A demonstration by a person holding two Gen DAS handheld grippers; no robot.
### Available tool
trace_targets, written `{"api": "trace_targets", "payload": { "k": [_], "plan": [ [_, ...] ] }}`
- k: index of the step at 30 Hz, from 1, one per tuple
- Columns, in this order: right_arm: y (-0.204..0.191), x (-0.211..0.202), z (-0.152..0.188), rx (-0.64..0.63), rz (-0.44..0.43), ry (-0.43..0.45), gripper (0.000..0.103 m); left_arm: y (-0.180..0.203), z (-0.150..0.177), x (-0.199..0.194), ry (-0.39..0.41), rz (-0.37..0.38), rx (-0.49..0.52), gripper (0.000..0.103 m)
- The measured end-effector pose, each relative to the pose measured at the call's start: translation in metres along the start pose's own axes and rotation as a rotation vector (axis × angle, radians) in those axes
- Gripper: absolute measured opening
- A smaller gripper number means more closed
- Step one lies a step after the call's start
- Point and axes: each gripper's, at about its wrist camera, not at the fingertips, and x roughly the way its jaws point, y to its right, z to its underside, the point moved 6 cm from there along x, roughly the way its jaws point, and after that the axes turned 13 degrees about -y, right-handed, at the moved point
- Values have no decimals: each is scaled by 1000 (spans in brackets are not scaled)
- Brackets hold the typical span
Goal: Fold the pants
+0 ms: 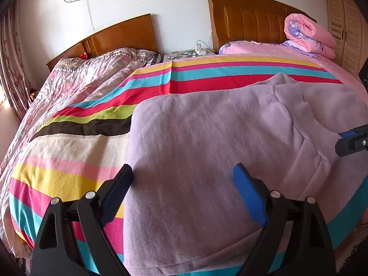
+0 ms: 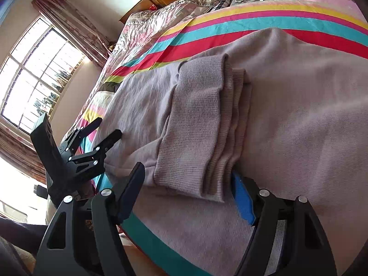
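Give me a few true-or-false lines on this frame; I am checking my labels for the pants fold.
1. The lilac pants lie on a striped bedsheet. True.
2. The left tool is clamped shut on the cloth. False: its jaws stand open, with the pants' left edge between them.
3. The ribbed cuffs lie folded over on top of the pants. True.
4. The right tool is far from the cuffs. False: it is open with the cuff ends between its fingers.
5. A rolled pink quilt sits by the far headboard. True.
6. The glasses lie on the pants. False: they are on the nightstand between the beds.
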Motion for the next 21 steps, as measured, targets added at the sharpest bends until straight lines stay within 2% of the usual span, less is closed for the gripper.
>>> {"api": "trace_targets", "payload": {
  "k": [3,6,7,8,11,14,17,20,21],
  "plan": [
    [8,1,-9,63,-54,28,56,-1,3,0,5,9,-2,91],
    [11,2,-8,79,-26,30,31,-3,3,0,6,16,-8,92],
    [9,1,-6,75,-21,28,20,-3,2,-1,7,16,-6,92],
    [6,-3,-4,63,-18,39,16,-2,0,-3,11,15,-2,92],
    [-16,-27,1,-5,0,114,14,-3,-8,-15,48,23,4,92],
    [-23,-52,7,-14,30,175,14,4,-17,-34,99,55,23,92],
    [-6,-50,18,29,59,150,14,17,-20,-37,106,61,68,97],
    [21,-24,31,102,80,82,14,27,-14,-15,35,29,99,97],
    [24,-21,33,109,72,89,14,30,-10,-7,8,26,107,97]
  ]
}}
